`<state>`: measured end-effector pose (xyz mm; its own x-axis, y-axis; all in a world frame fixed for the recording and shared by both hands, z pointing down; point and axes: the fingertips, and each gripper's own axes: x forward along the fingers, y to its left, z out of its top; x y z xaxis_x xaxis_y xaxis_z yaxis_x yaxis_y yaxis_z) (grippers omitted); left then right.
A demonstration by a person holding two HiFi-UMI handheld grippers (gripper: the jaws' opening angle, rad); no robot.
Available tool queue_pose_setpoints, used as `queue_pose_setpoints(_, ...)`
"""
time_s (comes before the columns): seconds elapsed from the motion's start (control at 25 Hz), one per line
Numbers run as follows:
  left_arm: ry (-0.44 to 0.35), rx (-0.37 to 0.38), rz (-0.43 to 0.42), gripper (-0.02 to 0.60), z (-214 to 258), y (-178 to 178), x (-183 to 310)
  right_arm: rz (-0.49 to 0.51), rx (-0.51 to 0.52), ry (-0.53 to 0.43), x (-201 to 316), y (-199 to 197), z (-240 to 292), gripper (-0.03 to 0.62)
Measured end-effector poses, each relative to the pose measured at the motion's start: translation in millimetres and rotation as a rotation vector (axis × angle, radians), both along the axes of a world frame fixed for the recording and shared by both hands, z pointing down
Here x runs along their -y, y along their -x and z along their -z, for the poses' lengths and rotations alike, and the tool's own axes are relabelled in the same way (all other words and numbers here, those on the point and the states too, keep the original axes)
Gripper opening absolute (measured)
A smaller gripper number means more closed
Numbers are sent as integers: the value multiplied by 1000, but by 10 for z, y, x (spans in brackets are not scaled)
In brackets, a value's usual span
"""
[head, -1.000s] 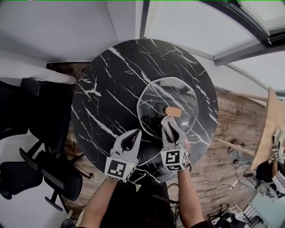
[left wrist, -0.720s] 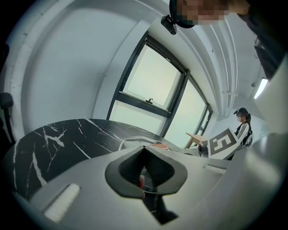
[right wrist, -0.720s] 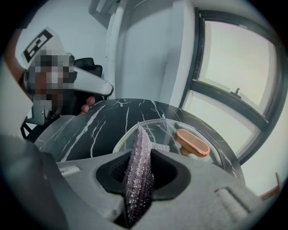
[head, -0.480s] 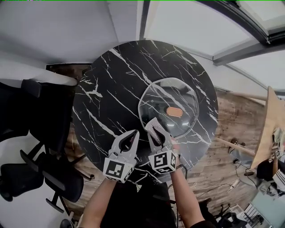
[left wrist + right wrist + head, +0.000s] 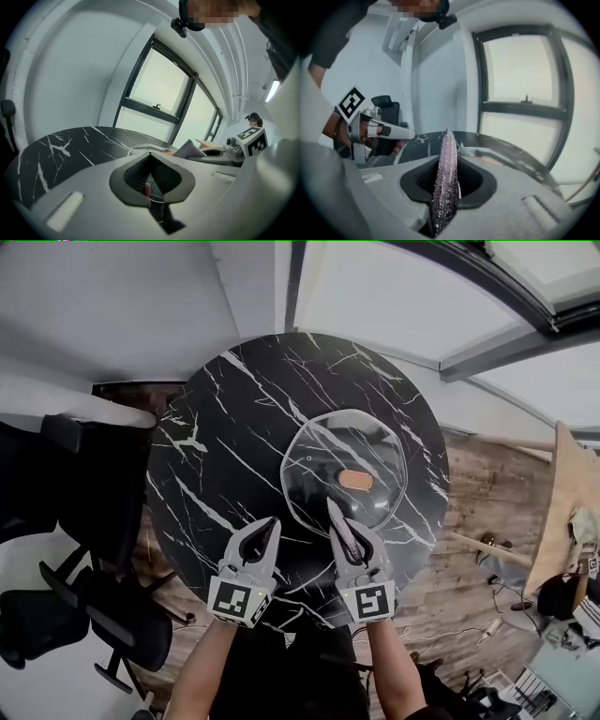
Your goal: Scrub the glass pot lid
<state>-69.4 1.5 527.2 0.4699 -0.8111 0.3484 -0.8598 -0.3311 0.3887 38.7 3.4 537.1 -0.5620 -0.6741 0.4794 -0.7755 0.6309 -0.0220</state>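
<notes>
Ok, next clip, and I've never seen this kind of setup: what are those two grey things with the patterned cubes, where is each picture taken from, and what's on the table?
There is no robot here: a person holds a two-jaw tool in each hand, and the marker cubes are part of those tools. The head view comes from a camera on the person's head, looking down on a black marble table. The other two views come from cameras riding on each tool, looking along its jaws. On the table lies a glass pot lid with an orange-brown handle. The right gripper is shut on a thin purplish scrubbing pad that points over the lid's near edge; whether it touches the glass is unclear. The left gripper is shut and empty, near the lid's rim.
</notes>
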Motion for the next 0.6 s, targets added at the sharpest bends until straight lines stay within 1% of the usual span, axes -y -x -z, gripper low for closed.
queue_pose_setpoints(0.04, -4, 2, 1, 3, -15, -16, 12, -55, -50, -45, 81, -170, 63, 80)
queue_pose_setpoints(0.12, -13, 5, 2, 3, -23, -62, 33, -135, -128, -98, 219, -457, 130, 80)
queue_pose_setpoints(0.24, -16, 10, 2, 3, 18, -145, 72, -180, -188, -104, 402, -695, 71, 80)
queue_pose_setpoints(0.36, -9, 14, 5, 3, 93, -206, 119, -170, -217, -74, 537, -713, -90, 80)
queue_pose_setpoints(0.48, -6, 16, 7, 3, 100, -244, 108, -138, -223, -108, 619, -634, -174, 80)
queue_pose_setpoints(0.6, 4, 19, 11, 3, 79, -251, 109, -89, -269, -119, 636, -538, -160, 80)
